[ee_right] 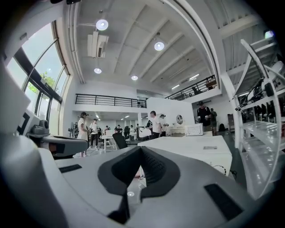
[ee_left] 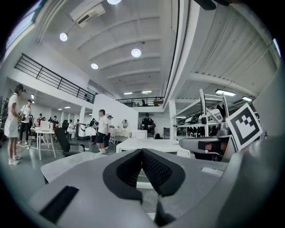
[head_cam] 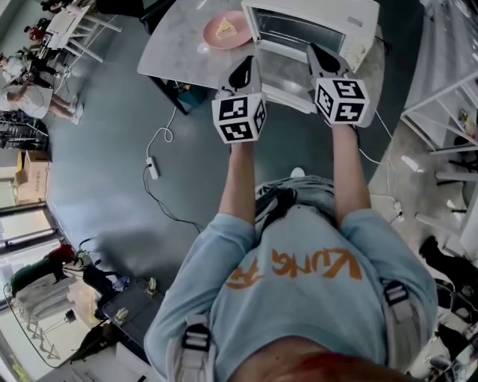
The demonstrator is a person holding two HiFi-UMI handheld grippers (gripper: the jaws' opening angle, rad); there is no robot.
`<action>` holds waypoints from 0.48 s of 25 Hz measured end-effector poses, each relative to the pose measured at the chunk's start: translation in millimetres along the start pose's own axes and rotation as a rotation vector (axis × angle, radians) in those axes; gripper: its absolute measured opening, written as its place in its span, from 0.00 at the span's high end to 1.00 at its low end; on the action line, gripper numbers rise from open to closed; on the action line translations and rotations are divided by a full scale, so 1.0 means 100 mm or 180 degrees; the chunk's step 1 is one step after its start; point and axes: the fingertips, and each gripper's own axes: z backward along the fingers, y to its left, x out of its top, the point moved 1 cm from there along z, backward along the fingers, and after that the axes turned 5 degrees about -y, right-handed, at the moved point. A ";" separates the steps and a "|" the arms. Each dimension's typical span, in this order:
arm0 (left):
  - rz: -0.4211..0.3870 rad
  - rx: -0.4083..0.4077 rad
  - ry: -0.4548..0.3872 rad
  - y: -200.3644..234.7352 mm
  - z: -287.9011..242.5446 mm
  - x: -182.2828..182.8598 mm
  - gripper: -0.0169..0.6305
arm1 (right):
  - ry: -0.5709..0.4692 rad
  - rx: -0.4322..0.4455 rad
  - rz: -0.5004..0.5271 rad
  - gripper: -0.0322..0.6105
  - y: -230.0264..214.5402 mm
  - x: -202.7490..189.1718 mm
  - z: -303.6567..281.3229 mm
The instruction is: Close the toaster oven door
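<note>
The white toaster oven (head_cam: 317, 22) stands on a pale table (head_cam: 172, 45), and its glass door (head_cam: 284, 74) is folded down toward me. My left gripper (head_cam: 244, 72) is shut and empty, its tips at the door's left front corner. Over the door's right side sits my right gripper (head_cam: 319, 56), also shut and empty. In the left gripper view the shut jaws (ee_left: 142, 153) point over the oven's white top (ee_left: 149, 143), with the right gripper (ee_left: 209, 144) beside them. The right gripper view has its shut jaws (ee_right: 140, 151) left of the oven body (ee_right: 200, 149).
A pink plate (head_cam: 240, 39) with a slice of food sits on the table left of the oven. A power strip and cable (head_cam: 152, 168) lie on the floor at the left. White racks (head_cam: 448, 112) stand at the right. People stand far off at tables (ee_left: 46, 132).
</note>
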 end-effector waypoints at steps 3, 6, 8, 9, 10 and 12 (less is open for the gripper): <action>0.0027 0.0090 0.0097 0.11 0.01 -0.16 0.97 | 0.0047 0.0072 -0.0029 0.95 0.03 -0.10 -0.11; 0.0087 0.0182 0.0174 0.26 0.04 -0.27 0.97 | 0.0121 0.0150 -0.0060 0.95 0.11 -0.21 -0.21; 0.0152 0.0239 0.0248 0.38 0.02 -0.38 0.97 | 0.0203 0.0210 -0.0065 0.95 0.18 -0.33 -0.30; 0.0204 0.0269 0.0296 0.44 0.01 -0.46 0.97 | 0.0254 0.0248 -0.0052 0.95 0.22 -0.41 -0.33; 0.0256 0.0290 0.0349 0.50 -0.02 -0.55 0.97 | 0.0309 0.0282 -0.0039 0.95 0.26 -0.50 -0.37; 0.0319 0.0270 0.0471 0.58 -0.13 -0.74 0.97 | 0.0424 0.0297 -0.0067 0.95 0.27 -0.68 -0.43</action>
